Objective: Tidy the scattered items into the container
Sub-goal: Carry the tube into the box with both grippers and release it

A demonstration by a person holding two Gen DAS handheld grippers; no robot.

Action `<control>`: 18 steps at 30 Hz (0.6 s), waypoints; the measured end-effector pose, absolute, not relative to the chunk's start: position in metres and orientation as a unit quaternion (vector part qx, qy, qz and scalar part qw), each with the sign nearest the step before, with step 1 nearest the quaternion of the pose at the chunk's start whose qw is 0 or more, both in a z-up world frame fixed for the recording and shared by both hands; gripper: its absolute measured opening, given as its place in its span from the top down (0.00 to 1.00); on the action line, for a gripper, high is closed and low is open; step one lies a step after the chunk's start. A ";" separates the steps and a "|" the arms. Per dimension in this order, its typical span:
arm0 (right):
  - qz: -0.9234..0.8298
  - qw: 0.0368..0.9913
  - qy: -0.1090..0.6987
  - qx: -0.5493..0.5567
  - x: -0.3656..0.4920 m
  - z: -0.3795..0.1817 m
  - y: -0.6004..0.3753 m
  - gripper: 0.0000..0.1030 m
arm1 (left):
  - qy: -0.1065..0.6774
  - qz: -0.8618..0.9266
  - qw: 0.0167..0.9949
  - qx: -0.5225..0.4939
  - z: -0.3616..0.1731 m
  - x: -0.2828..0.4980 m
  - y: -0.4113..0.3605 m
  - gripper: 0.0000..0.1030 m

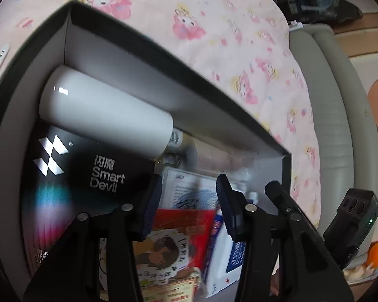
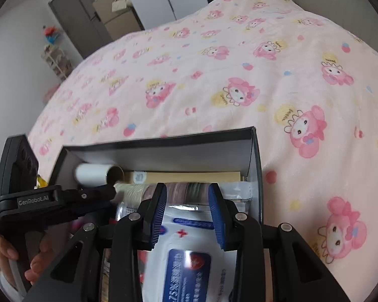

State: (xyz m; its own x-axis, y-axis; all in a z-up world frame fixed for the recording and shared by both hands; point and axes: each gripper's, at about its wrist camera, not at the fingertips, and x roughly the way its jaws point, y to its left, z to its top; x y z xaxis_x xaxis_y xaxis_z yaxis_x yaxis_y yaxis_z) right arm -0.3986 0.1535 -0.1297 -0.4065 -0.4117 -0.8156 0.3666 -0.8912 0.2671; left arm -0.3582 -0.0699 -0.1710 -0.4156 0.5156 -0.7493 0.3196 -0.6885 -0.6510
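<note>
Now | box (image 2: 254, 156) rim beside right tool (image 2: 187, 211) | blanket (image 2: 214, 75) open beyond

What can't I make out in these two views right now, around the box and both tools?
- Box near end: cut off by the bottom edge in both views.
- Wipes pack grip: right tool straddles it; contact unclear.
- Items under the left tool: blurred, partly hidden by its frame.
- Bedspread behind the cameras: unseen, so leftovers unknown.

Pink cartoon bedsheet (image 2: 214, 63), grey cabinet (image 2: 88, 17).
</note>
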 end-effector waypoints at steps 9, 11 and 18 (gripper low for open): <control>-0.836 0.230 0.024 0.498 -0.393 -0.134 0.149 0.70 | -0.348 0.769 0.050 -0.534 -0.167 -0.369 -0.061 0.56; -0.836 0.223 0.025 0.501 -0.400 -0.133 0.147 0.70 | -0.345 0.765 0.049 -0.542 -0.172 -0.383 -0.054 0.56; -0.843 0.207 0.039 0.496 -0.398 -0.128 0.144 0.70 | -0.321 0.778 0.063 -0.536 -0.157 -0.375 -0.042 0.57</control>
